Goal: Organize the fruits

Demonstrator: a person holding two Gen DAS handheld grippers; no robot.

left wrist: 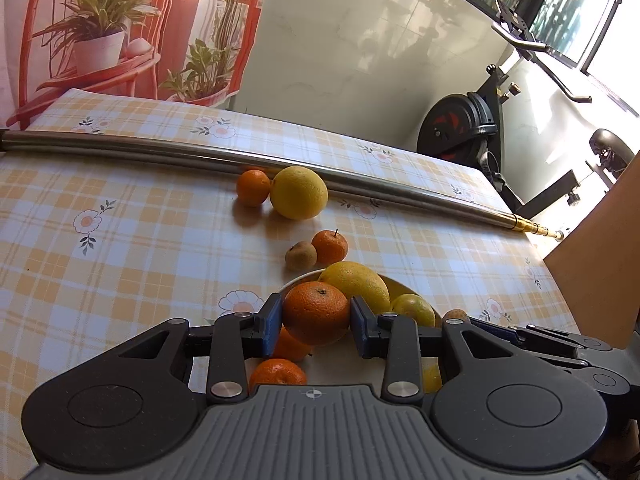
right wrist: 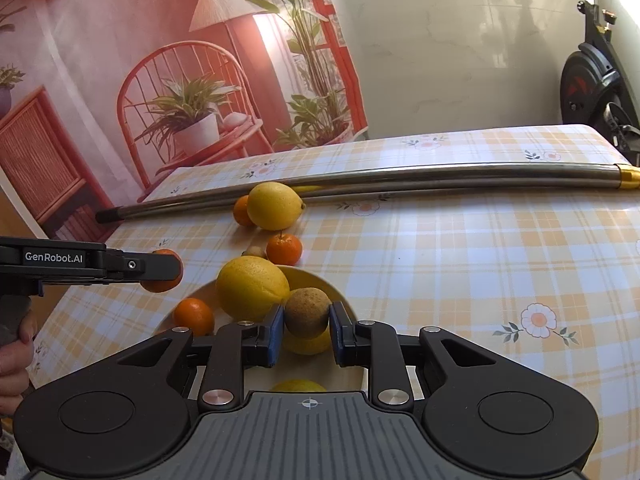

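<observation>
My left gripper (left wrist: 316,314) is shut on an orange mandarin (left wrist: 316,304), held above the left side of a white plate (left wrist: 298,279). From the right wrist view this gripper (right wrist: 162,271) enters from the left with the mandarin. My right gripper (right wrist: 307,316) is shut on a brown round fruit (right wrist: 307,310) over the plate (right wrist: 324,282). A big lemon (right wrist: 252,288), a mandarin (right wrist: 194,316) and other yellow fruit lie in the plate. Beyond it on the table sit a mandarin (left wrist: 329,246), a small brown fruit (left wrist: 301,256), a large lemon (left wrist: 298,192) and an orange (left wrist: 253,187).
A long metal pole (left wrist: 200,156) lies across the checked tablecloth (left wrist: 120,240) just behind the far fruit. A brown board (left wrist: 600,260) stands at the table's right edge, with an exercise bike (left wrist: 460,128) behind. A hand (right wrist: 12,356) holds the left gripper's handle.
</observation>
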